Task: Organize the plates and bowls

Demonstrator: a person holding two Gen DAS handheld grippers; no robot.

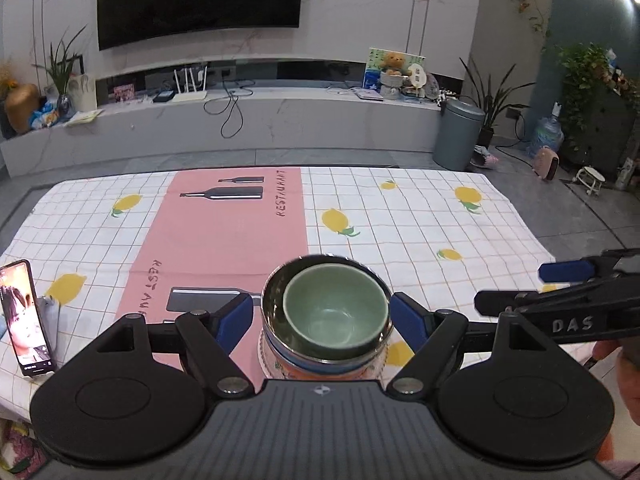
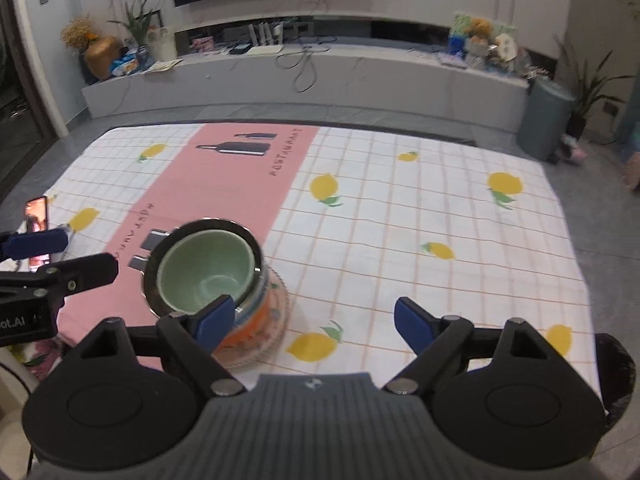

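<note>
- Stack on the table: green bowl nested inside a steel bowl, both on a blue-rimmed bowl & an orange-patterned plate, on the pink runner at the near edge of the lemon-print cloth.
- Left hand-held gripper: fingers apart, blue pads flanking the steel bowl on both sides w/ slim gaps visible; looks not clamped on anything.
- Right hand-held gripper: fingers wide apart, holding nothing. Its left pad overlaps the stack's near rim in right wrist view; touching or just in front, can't tell.
- Green bowl sits off-centre, crowded to the right & tilted in the steel one. Risk: a squeeze on the steel wall alone could rock it, or let it shift & clatter if the stack is lifted.
- Steel is likely slick under the pads; a light grip may slip, esp. w/ the weight of nested pieces on top.
- Stack is near the table's front edge. Any sideways nudge from either tool could drag the plate on the loose cloth, poss. toward the drop.
- Two tools are close together by the stack; a move by one may knock the other.
- Phone propped at the left, well apart from the stack; a wide swing of the left tool could tip it.
</note>
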